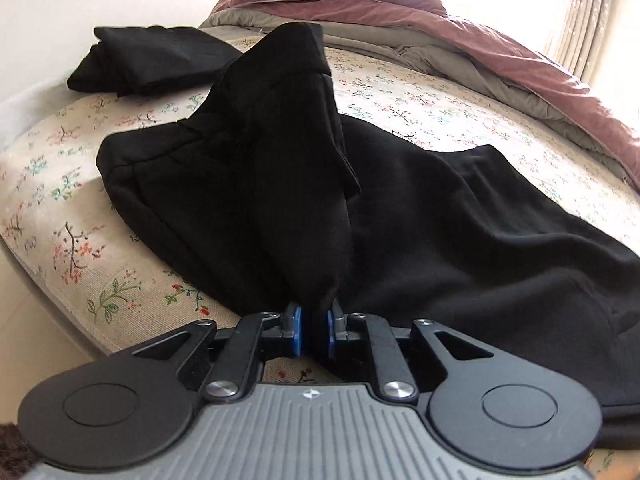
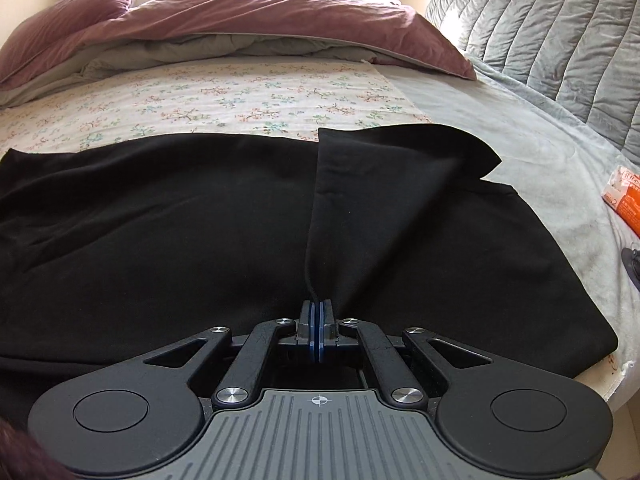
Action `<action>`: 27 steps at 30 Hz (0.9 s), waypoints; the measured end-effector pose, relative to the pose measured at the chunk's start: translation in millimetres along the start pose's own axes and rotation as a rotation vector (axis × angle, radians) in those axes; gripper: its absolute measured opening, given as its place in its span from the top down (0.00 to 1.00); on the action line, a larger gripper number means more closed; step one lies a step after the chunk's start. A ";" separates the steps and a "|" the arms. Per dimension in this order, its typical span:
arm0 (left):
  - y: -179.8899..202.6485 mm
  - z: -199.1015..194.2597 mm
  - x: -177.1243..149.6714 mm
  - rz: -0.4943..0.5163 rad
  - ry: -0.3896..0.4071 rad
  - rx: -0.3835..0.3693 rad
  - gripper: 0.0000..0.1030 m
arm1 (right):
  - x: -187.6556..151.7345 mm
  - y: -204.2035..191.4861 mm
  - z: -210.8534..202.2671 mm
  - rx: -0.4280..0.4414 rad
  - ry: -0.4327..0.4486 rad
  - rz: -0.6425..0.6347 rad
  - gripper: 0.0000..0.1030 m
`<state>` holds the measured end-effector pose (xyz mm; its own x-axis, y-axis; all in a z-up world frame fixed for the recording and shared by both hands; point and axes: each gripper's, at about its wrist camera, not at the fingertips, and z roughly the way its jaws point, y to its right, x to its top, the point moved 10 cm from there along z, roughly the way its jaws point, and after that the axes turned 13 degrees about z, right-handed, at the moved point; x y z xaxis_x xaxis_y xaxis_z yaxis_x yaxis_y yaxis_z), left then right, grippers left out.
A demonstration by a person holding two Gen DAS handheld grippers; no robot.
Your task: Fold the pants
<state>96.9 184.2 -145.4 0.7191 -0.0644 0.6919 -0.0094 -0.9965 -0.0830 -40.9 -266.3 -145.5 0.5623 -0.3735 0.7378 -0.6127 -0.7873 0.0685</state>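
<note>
- A pair of black, soft-knit pants (image 1: 460, 240) lies spread across a bed covered by a cream sheet printed with small flowers (image 1: 60, 184).
- The left gripper (image 1: 314, 320), a black 2-finger tool with blue pads, sits at the near edge of the bed. A thick bunch of the black fabric passes between its blue pads, which stand a little apart around it; the cloth fills the gap, so it is grasped.
- From that grip the fabric rises as a tall, folded ridge away from the camera, then drops onto the rest of the garment.
- Beyond the ridge, at the far left of the bed, a second black garment folded into a flat bundle (image 1: 148, 60) rests on the flowered sheet, apart from the pants.
- A dusty-pink quilt with grey lining (image 1: 460, 40) is heaped at the far side of the bed.
- In the right wrist view, the right gripper (image 2: 316, 316) has its blue pads pressed together on a thin edge of the same pants (image 2: 160, 220), clenched tight.
- A triangular flap of the fabric is lifted up from that grip, its far corner pointing right.
- To the right, a pale grey fleece blanket (image 2: 520, 148) covers the bed, with a grey quilted cushion (image 2: 560, 32) behind it.
- An orange and white packet (image 2: 628, 196) lies at the right edge.
</note>
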 end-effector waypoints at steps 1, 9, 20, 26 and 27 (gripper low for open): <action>0.0 -4.0 1.2 0.020 0.012 0.028 0.67 | -0.7 -2.9 -0.6 -0.006 0.014 -0.027 0.99; -27.7 -20.3 36.5 -0.098 0.195 -0.039 0.22 | 0.8 -3.2 -2.9 0.029 0.030 -0.042 0.93; -46.2 1.4 105.9 -0.147 0.252 -0.001 0.50 | 6.2 1.1 4.9 0.057 -0.008 0.021 0.91; -95.0 -18.2 90.6 -0.270 0.291 0.095 0.76 | 8.0 3.4 3.6 0.070 -0.018 0.028 0.91; -102.8 -18.8 83.8 -0.284 0.274 0.115 0.77 | 8.4 4.5 4.0 0.074 -0.022 0.037 0.91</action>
<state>145.1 280.3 -65.4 0.4699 0.1850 0.8631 0.2518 -0.9653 0.0699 -36.7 -274.9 -141.7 0.5525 -0.4127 0.7242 -0.5907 -0.8069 -0.0091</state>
